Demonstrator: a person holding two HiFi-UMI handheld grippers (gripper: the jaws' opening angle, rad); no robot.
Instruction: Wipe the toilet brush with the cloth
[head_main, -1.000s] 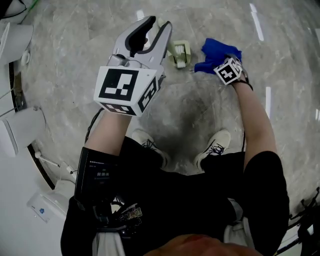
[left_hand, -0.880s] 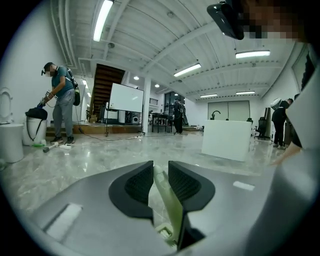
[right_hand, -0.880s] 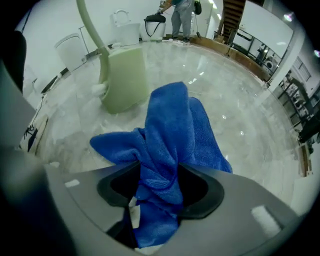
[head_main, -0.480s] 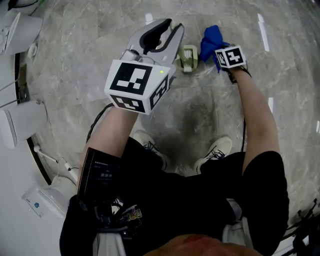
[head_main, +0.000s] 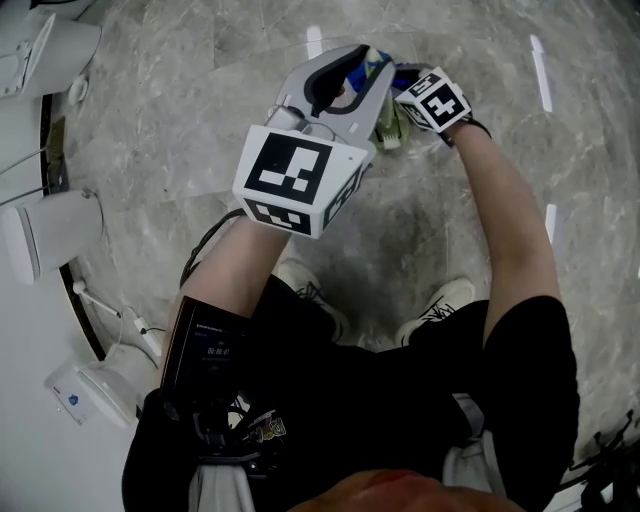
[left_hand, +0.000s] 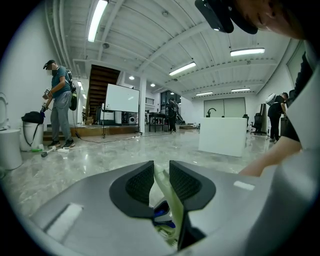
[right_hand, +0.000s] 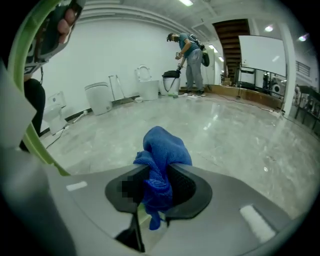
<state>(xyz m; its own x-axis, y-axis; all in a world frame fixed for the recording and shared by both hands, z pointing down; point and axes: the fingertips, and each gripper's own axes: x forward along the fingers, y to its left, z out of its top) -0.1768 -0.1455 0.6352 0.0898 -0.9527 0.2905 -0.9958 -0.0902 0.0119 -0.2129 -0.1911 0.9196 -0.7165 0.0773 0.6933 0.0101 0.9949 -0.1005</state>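
Note:
My left gripper (head_main: 355, 62) is raised in front of me, shut on the thin pale green handle of the toilet brush (left_hand: 164, 186). Its jaws have just eased open slightly, with the handle still between the pads. The brush's pale green holder (head_main: 392, 126) shows on the floor just beyond. My right gripper (head_main: 400, 84) sits right beside the left jaws. It has just closed and is shut on the bunched blue cloth (right_hand: 162, 150), which pokes up between its pads (right_hand: 186, 186). The green handle (right_hand: 27, 105) curves close past the right gripper view's left side. A bit of blue cloth (head_main: 405, 72) meets the brush.
White toilets (head_main: 50, 235) line the left wall on the grey marble floor (head_main: 560, 150). My shoes (head_main: 440, 300) stand below the grippers. Far off, a person (right_hand: 190, 57) works beside a bin, and a white counter (left_hand: 222, 136) stands on the open floor.
The right gripper has closed on the blue cloth, lifted it off the floor and carried it left, up against the left gripper's jaws. The left gripper has held the brush nearly still.

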